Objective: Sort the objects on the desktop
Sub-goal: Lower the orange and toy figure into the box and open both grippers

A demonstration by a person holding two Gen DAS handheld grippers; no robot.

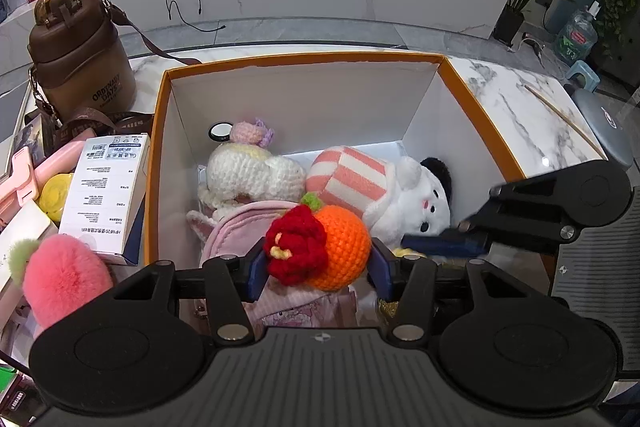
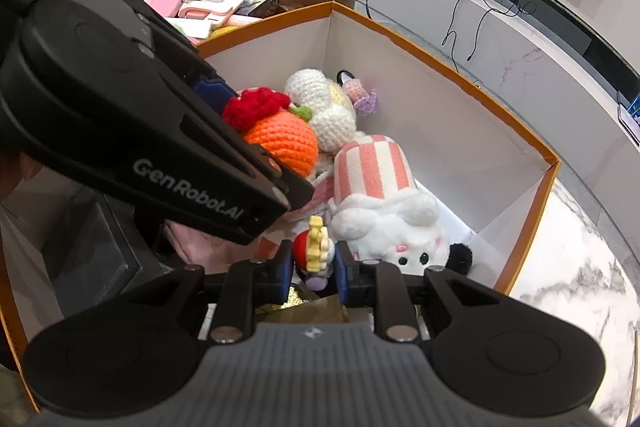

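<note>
A: Where is the orange knitted fruit (image 1: 340,251)?

B: Between the left tongs (image 1: 320,269), over the orange box (image 1: 154,163). Both pads touch it, about half open.

A: And the other camera?

B: It shows a tiny red and yellow toy (image 2: 314,247) between the right tongs (image 2: 313,269). They are only a bit open, and I cannot tell if they squeeze it. The left tongs' black arm hides part of the box.

A: What's nearby?

B: A striped bunny (image 1: 384,191), a white knitted toy (image 1: 252,171), a brown bottle (image 1: 80,63).
</note>
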